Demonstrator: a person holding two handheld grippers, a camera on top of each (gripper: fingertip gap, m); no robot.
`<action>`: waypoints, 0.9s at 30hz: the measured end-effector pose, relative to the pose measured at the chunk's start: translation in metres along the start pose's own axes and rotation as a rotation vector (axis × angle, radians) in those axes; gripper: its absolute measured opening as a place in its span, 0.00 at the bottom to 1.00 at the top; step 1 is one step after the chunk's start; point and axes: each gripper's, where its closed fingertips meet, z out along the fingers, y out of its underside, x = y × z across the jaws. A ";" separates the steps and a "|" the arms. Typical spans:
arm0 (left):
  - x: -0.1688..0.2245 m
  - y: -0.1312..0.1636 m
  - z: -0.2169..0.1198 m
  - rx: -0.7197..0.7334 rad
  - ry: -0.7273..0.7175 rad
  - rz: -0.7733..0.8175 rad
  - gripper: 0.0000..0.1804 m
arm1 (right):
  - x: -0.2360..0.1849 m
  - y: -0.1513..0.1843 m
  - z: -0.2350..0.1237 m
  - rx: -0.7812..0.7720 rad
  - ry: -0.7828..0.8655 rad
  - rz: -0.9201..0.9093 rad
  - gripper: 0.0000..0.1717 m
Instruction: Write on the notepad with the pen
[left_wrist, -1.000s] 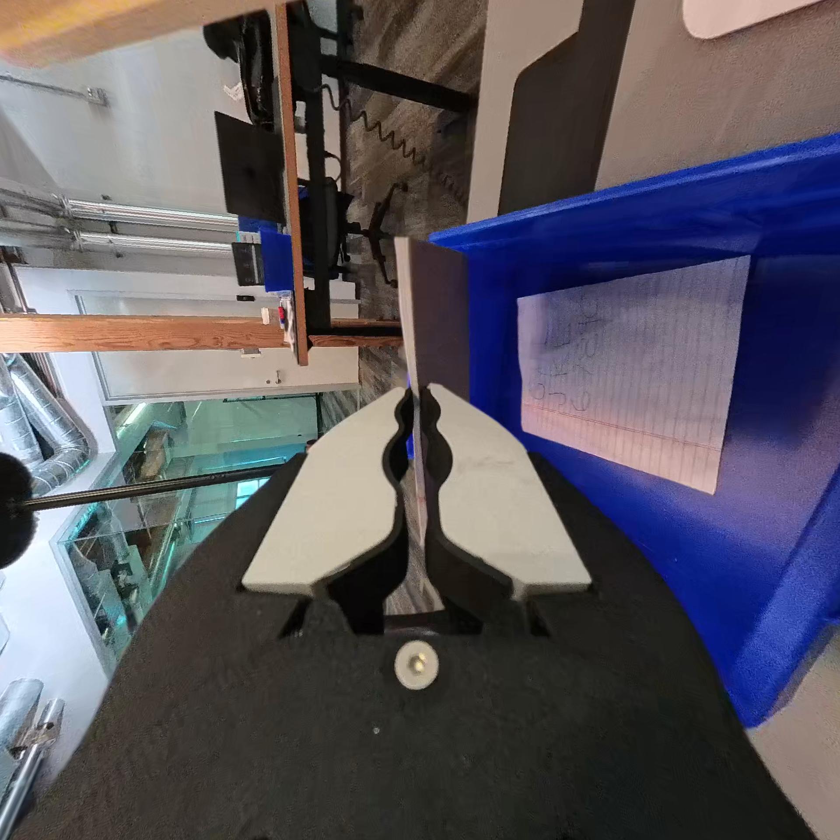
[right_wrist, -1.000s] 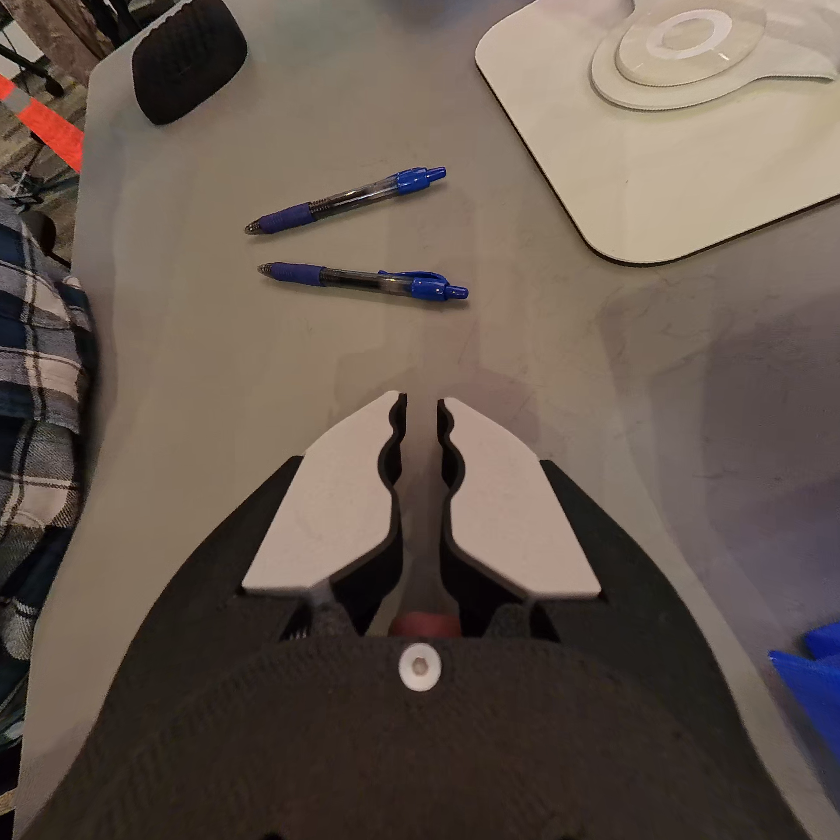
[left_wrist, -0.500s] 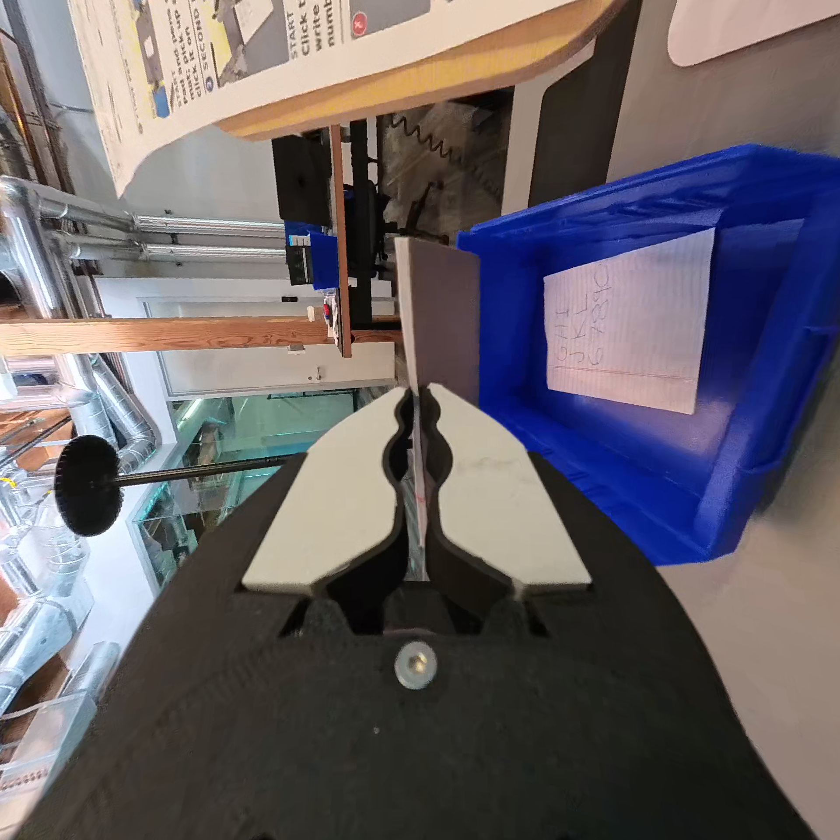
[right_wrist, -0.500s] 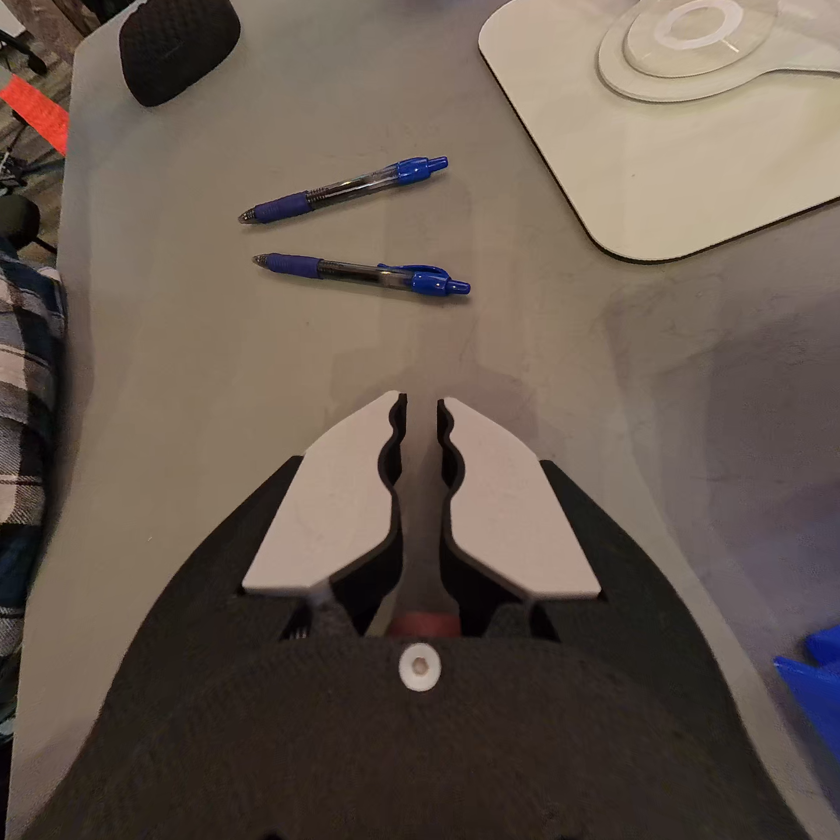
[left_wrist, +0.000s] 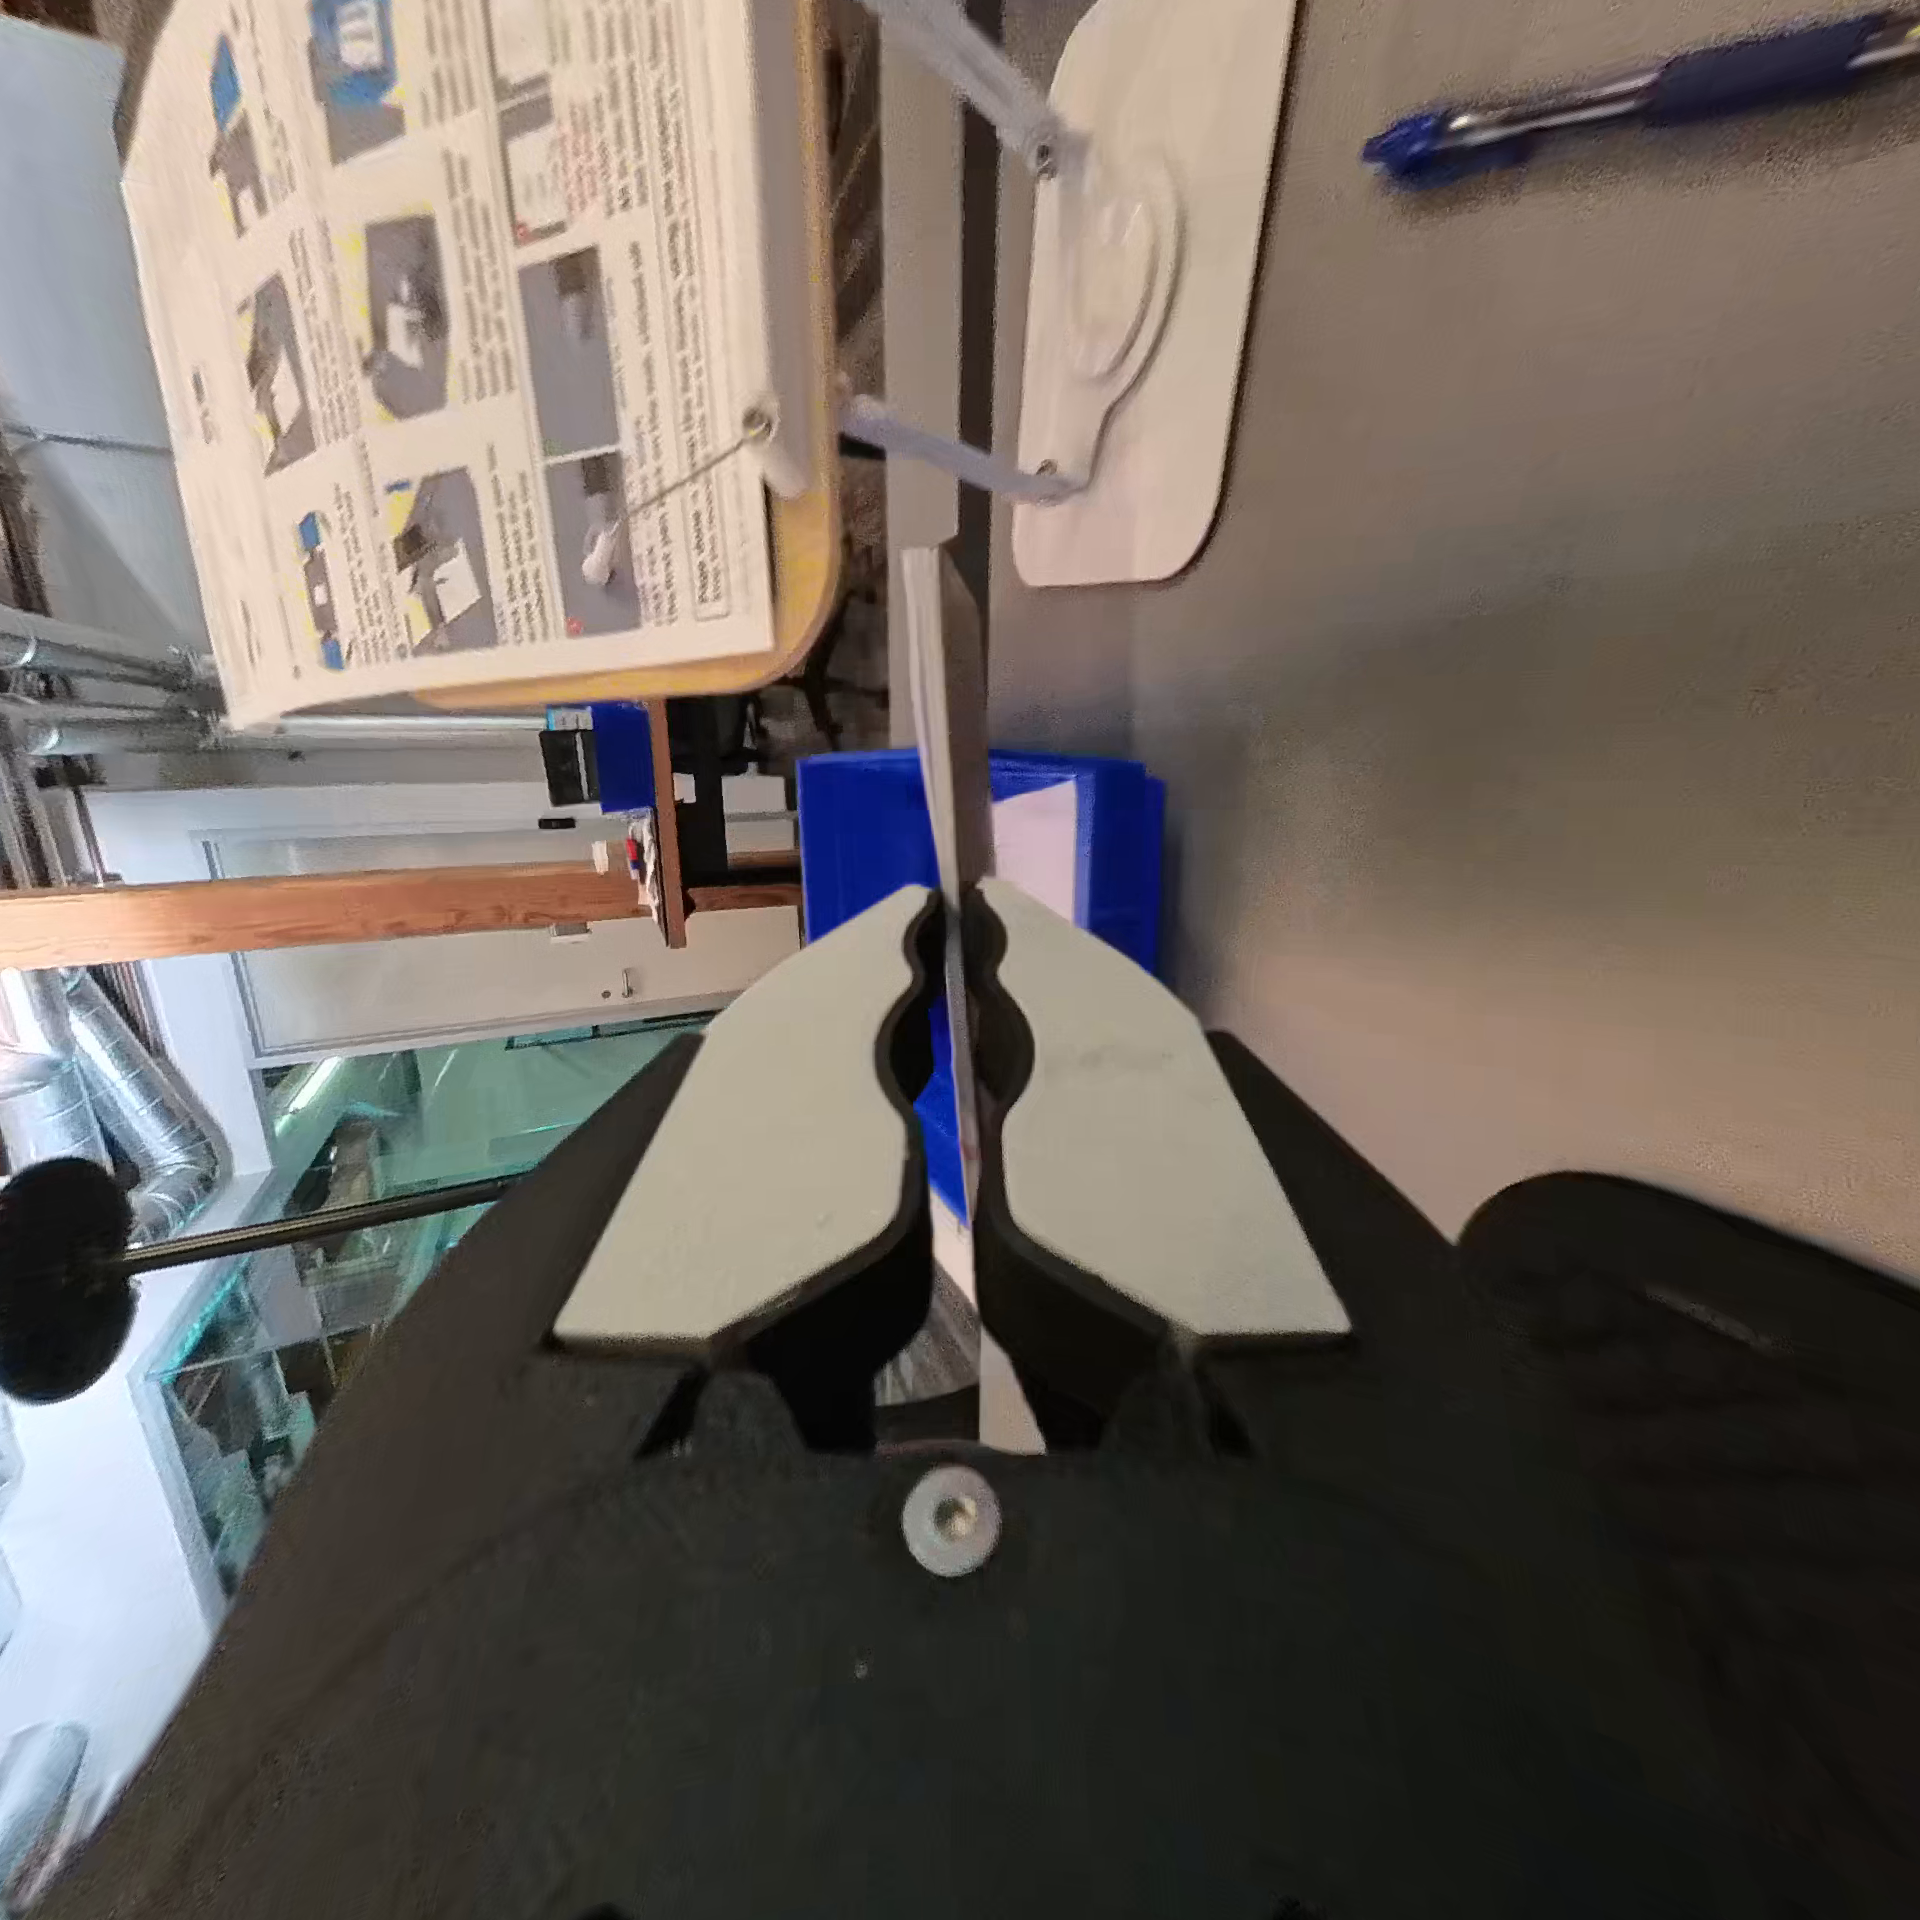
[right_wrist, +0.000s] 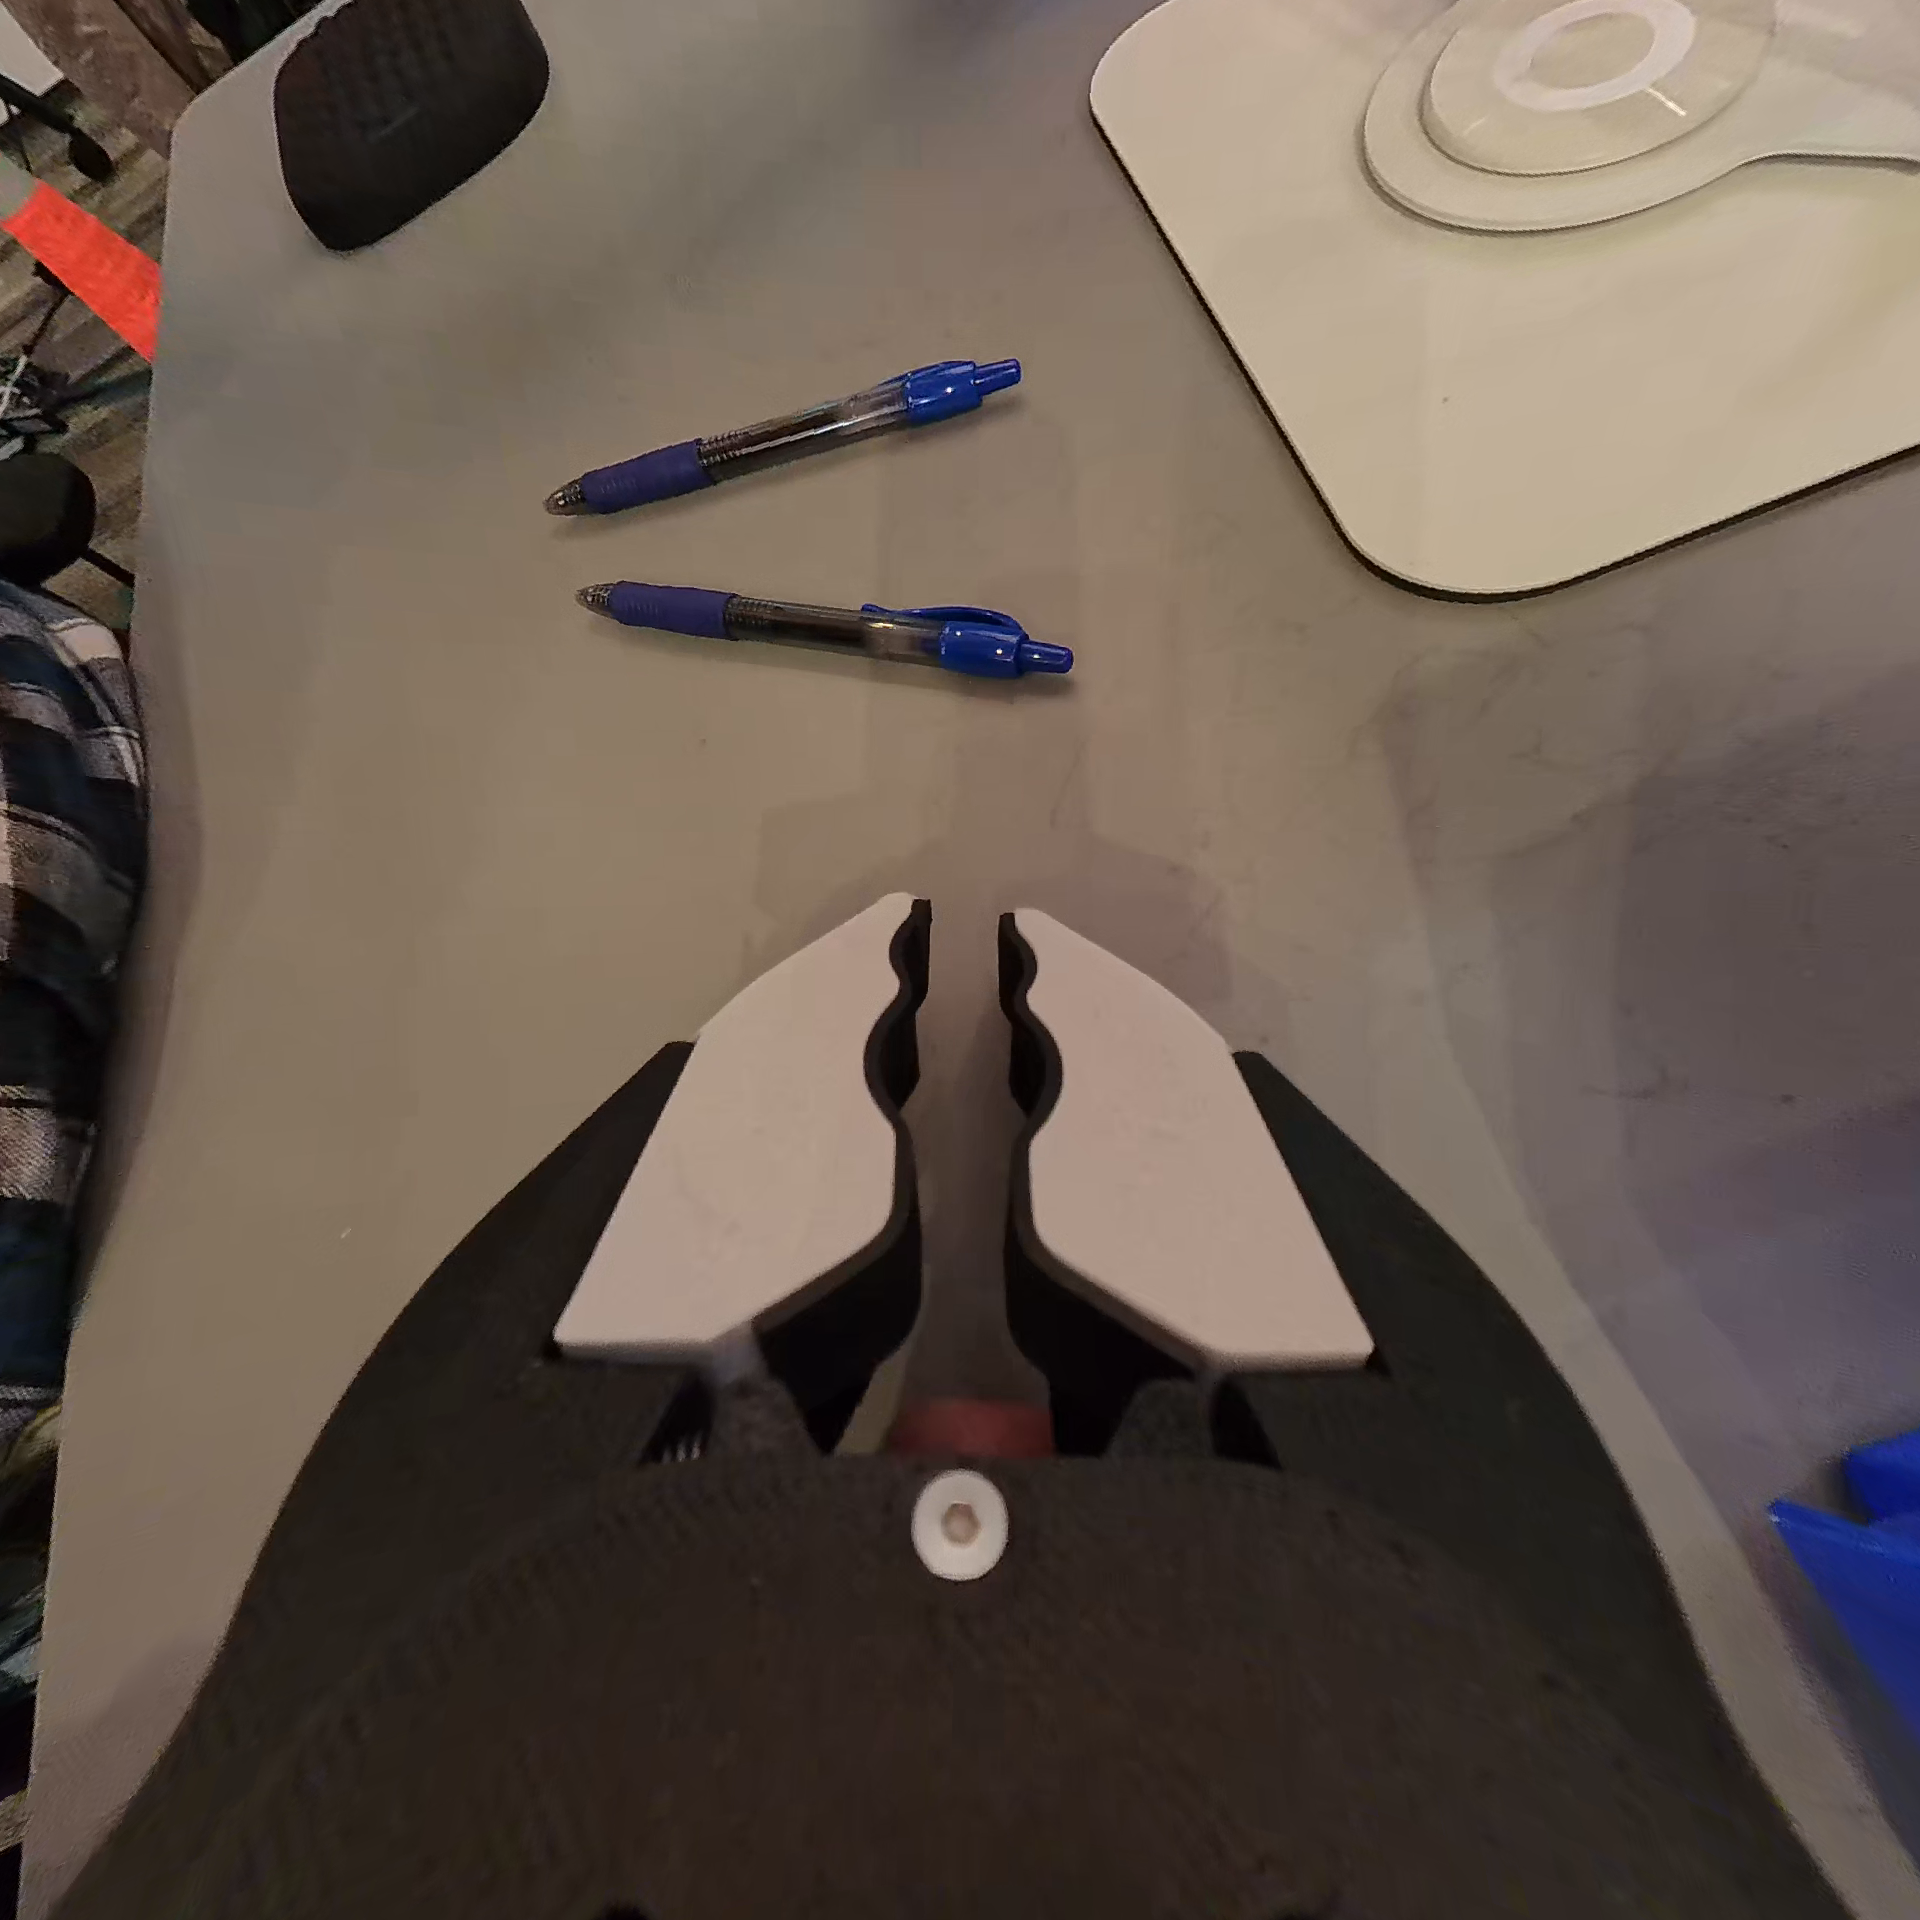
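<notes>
Left gripper (left_wrist: 961, 914) fingers clamped on thin grey-backed notepad (left_wrist: 951, 727) held edge-on, likely for carrying to grey bench (right_wrist: 727, 831); right gripper (right_wrist: 964, 920) fingers slightly parted, empty, facing two blue pens (right_wrist: 821, 629).

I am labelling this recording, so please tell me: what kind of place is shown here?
Probably a workshop or lab: bare metal ducts, a sheet of picture instructions, and a grey worktable with pens.
</notes>
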 end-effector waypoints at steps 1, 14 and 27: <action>0.012 -0.008 -0.002 -0.004 0.002 0.032 0.01 | 0.000 0.000 0.000 -0.001 0.001 -0.001 0.07; 0.161 -0.060 0.025 0.144 0.321 -0.032 0.02 | 0.000 0.002 0.003 -0.019 0.028 -0.029 0.07; 0.127 -0.043 0.036 0.248 0.553 -0.227 0.25 | -0.046 -0.026 0.023 0.023 0.041 -0.047 0.19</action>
